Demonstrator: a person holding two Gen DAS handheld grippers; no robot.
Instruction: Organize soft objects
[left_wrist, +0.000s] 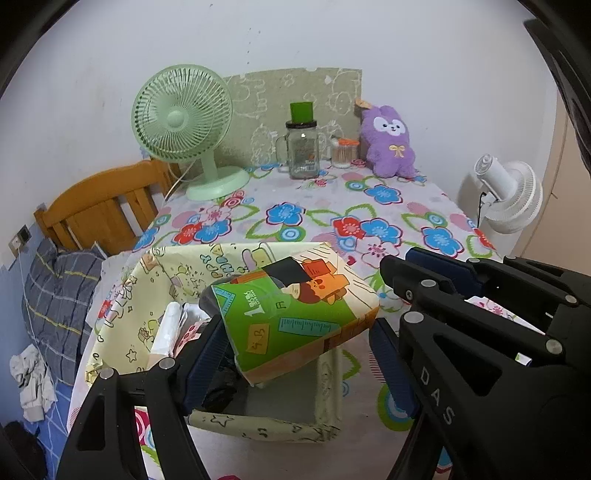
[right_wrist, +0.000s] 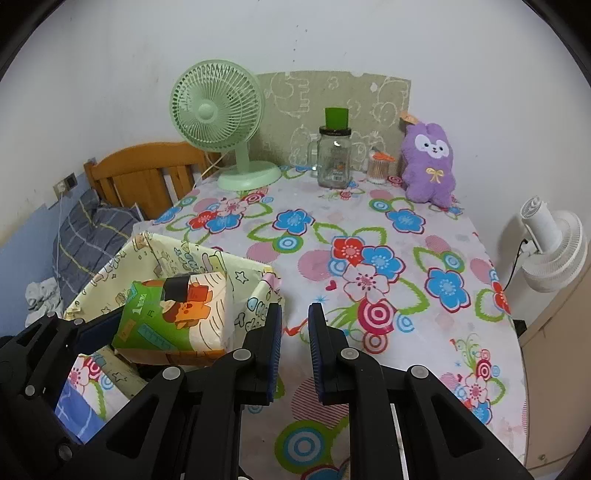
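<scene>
My left tool (left_wrist: 295, 354) grips tissue pack (left_wrist: 295, 306) over yellow bin (left_wrist: 122, 314), ready for dropping; right tool (right_wrist: 295, 354) idles empty, slightly parted, at 3 o'clock.

A table (right_wrist: 406, 332) draped in a flower-print cloth carries a pale-yellow cartoon-print storage box (right_wrist: 207, 258) at its near left corner, with a green desk fan (right_wrist: 221, 122), a glass jar (right_wrist: 334, 155) capped by a green cup, a cotton-swab container (right_wrist: 380, 168) and a purple plush rabbit (right_wrist: 430, 162) lined along the far wall edge
</scene>
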